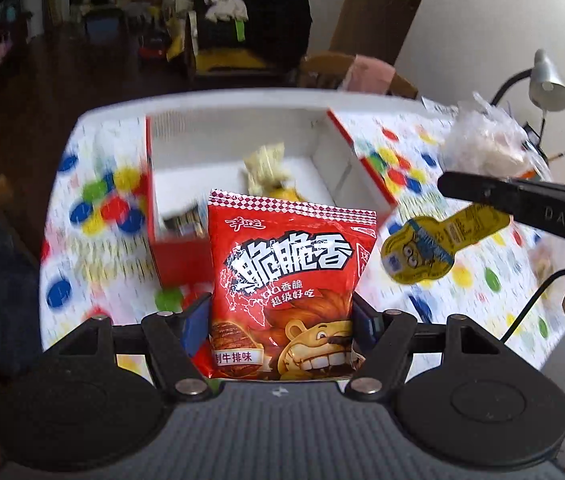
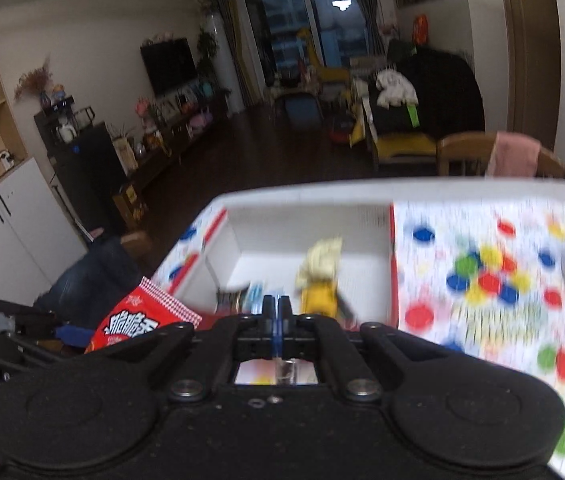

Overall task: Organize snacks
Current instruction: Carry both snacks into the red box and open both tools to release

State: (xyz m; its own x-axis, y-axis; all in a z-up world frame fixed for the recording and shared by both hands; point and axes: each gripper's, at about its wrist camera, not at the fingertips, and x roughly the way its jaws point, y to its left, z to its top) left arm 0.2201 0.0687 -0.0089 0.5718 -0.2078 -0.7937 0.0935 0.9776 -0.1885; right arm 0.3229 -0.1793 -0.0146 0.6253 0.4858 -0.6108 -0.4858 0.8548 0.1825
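Gripping one red snack bag (image 1: 290, 280) upright, left gripper (image 1: 282, 320) sits near the one red-sided box (image 1: 180, 260), which shows two or three blurred snacks, while right gripper (image 2: 276, 306) pinches one yellow packet (image 1: 438, 244) above the table (image 1: 482, 280).

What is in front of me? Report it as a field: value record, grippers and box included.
left gripper: shut on the red snack bag, held upright
right gripper: fingers closed, apparently pinching the yellow packet
box: open, red outside, white inside, on the dotted tablecloth
box contents: pale crinkled packet, a yellow item, a dark packet; blurred
also on the table: clear plastic bag
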